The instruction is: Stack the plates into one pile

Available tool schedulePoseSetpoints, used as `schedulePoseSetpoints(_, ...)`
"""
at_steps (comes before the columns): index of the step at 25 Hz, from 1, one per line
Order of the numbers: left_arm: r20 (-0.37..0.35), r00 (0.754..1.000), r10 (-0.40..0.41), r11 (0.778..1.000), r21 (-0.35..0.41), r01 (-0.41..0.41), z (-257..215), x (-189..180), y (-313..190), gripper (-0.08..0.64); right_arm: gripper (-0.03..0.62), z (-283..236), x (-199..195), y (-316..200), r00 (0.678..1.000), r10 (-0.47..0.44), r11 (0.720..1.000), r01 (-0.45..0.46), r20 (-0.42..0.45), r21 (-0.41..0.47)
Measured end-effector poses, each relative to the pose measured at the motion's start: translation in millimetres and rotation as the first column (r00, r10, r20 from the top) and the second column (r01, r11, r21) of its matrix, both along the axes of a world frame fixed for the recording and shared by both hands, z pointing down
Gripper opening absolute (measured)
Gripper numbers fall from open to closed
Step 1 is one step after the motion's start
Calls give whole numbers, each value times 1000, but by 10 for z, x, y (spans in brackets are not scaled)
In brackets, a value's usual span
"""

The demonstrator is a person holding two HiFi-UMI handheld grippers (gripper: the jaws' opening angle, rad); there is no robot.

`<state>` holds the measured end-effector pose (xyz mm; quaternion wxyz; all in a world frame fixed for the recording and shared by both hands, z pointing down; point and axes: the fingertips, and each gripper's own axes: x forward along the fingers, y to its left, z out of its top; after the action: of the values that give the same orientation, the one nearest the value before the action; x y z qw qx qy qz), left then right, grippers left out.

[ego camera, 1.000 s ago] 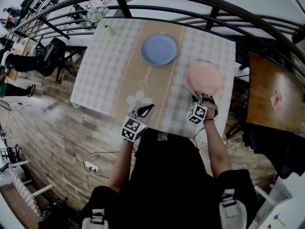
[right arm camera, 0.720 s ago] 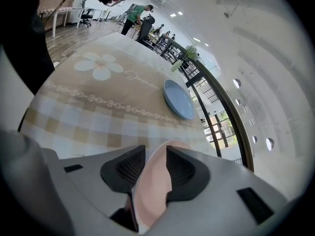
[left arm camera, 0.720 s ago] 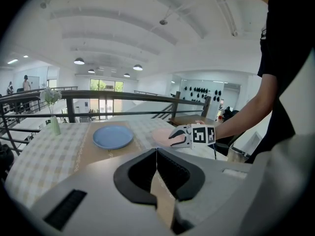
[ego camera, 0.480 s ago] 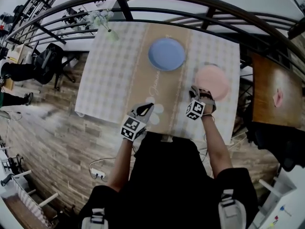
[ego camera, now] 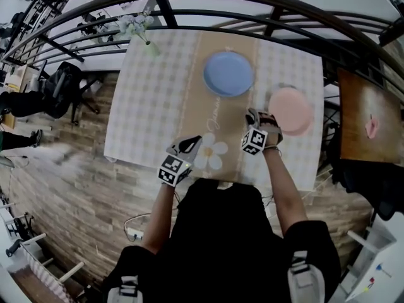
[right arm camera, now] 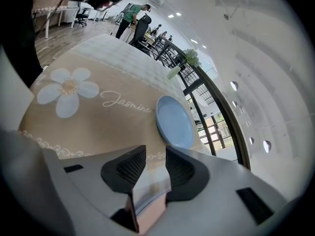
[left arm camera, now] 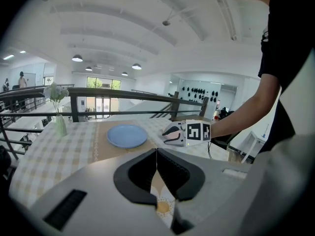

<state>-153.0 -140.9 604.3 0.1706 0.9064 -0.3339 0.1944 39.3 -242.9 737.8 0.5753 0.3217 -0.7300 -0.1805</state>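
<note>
My left gripper (left arm camera: 156, 156) is clenched on nothing, its tips pressed together by the flower print (ego camera: 211, 153) at the near end of the beige runner (ego camera: 194, 100); my right gripper (right arm camera: 155, 154) hangs over the runner's right edge with the blue plate (ego camera: 228, 73) ahead of it; its fingers have just been closing a little, yet they stand apart and grasp nothing, with only a strip of pink showing low through the gap; the pink plate (ego camera: 291, 111) lies flat on the checked cloth (ego camera: 151, 100), just to the right of that gripper; the blue plate sits on the runner farther back, near the pink one but not touching it; the two are not yet stacked.
</note>
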Motion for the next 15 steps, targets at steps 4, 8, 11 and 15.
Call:
schedulePoseSetpoints(4, -10, 1000, 6, 1000, 2, -6, 11, -131, -121, 3, 124, 5, -106, -94, 1000, 9, 1000, -9, -5, 8)
schedulePoseSetpoints(8, -2, 1000, 25, 1000, -2, -25, 48, -228, -194, 3, 124, 46, -185, -182, 1000, 21, 1000, -21, -13, 8)
schedulePoseSetpoints(11, 1, 999, 34, 999, -6, -34, 78, -282, -239, 3, 124, 91, -253, -242, 1000, 22, 1000, -22, -13, 2)
schedulePoseSetpoints(15, 6, 999, 45, 999, -13, -44, 134, -341, -286, 3, 123, 113, -358, -357, 1000, 12, 1000, -12, -23, 3)
